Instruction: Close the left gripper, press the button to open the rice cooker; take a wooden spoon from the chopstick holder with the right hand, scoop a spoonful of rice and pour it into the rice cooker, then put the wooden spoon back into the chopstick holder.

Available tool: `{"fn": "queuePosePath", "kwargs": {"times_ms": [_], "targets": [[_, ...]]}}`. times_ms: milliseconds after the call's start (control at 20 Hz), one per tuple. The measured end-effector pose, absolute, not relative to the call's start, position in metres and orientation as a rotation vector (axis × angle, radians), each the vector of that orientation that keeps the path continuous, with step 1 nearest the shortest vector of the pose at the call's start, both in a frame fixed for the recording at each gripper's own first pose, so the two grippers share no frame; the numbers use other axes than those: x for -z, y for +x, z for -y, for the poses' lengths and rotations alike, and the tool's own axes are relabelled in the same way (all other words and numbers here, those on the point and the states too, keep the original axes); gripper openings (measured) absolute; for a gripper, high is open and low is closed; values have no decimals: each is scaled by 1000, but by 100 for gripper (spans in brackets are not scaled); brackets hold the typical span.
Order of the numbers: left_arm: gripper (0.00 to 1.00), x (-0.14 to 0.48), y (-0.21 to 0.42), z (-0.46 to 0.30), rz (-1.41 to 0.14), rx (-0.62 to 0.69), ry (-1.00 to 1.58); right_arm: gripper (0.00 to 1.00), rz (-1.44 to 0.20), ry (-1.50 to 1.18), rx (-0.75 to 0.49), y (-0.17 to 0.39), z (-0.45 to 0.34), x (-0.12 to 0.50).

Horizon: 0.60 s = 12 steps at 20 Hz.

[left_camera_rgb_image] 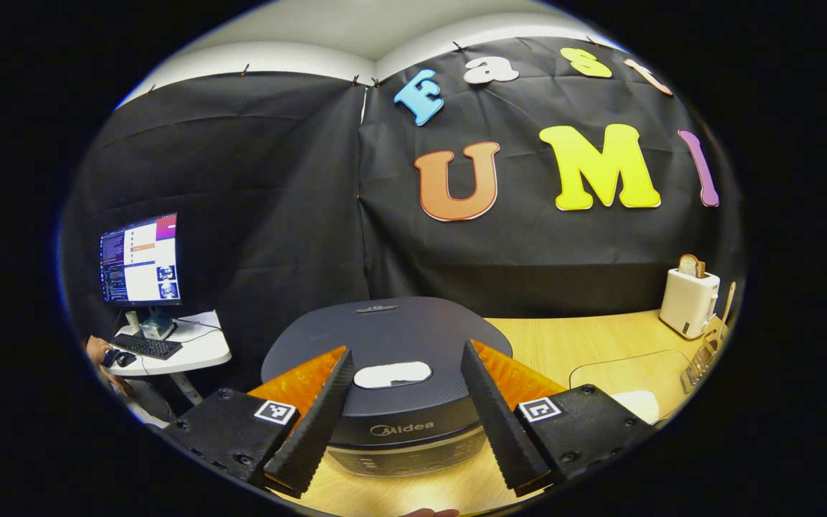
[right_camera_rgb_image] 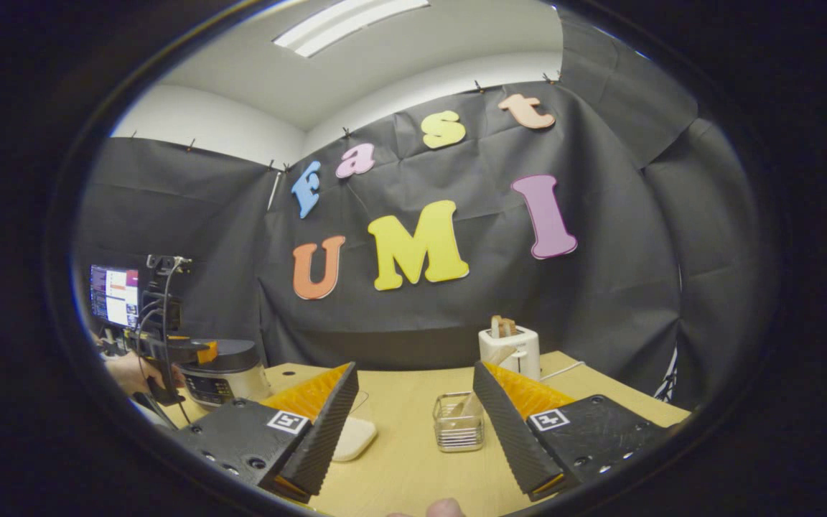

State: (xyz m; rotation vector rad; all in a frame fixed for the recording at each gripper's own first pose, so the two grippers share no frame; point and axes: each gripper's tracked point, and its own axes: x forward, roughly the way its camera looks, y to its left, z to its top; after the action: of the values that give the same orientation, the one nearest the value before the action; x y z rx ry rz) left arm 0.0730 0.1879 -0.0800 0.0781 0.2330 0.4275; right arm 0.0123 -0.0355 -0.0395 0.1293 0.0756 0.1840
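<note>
The dark grey rice cooker (left_camera_rgb_image: 385,330) stands right in front of my left gripper (left_camera_rgb_image: 406,349), its lid down. The white lid button (left_camera_rgb_image: 392,374) lies between and below the open fingers, which do not touch it. In the right gripper view the cooker (right_camera_rgb_image: 223,370) is at the far left, with the left gripper (right_camera_rgb_image: 187,352) held over it by a hand (right_camera_rgb_image: 130,373). My right gripper (right_camera_rgb_image: 415,368) is open and empty above the table. Just ahead of it stands the clear chopstick holder (right_camera_rgb_image: 458,422). The wooden spoon (left_camera_rgb_image: 729,305) sticks up out of the holder (left_camera_rgb_image: 701,362).
A white dish (right_camera_rgb_image: 352,438) lies on the wooden table (right_camera_rgb_image: 413,459) by my right gripper's left finger. A white toaster (right_camera_rgb_image: 508,348) with bread stands at the back by the cloth wall. A monitor (left_camera_rgb_image: 141,258) and keyboard (left_camera_rgb_image: 146,347) sit on a small side table left of the cooker.
</note>
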Motion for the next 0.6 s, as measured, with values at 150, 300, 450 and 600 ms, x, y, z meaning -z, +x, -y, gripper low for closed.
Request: {"fn": "queuePosePath", "kwargs": {"times_ms": [150, 300, 450, 600], "targets": [[95, 78, 71, -189, -211, -396, 84, 95, -68, 124, -186, 12, 29, 39], [94, 77, 70, -188, -201, -389, 74, 95, -61, 120, -180, 15, 26, 35], [93, 72, 73, -188, -203, -374, 127, 95, -37, 114, -158, 18, 26, 27], [84, 61, 69, -173, -197, -344, 188, 95, -17, 111, -139, 21, 24, 19]]}}
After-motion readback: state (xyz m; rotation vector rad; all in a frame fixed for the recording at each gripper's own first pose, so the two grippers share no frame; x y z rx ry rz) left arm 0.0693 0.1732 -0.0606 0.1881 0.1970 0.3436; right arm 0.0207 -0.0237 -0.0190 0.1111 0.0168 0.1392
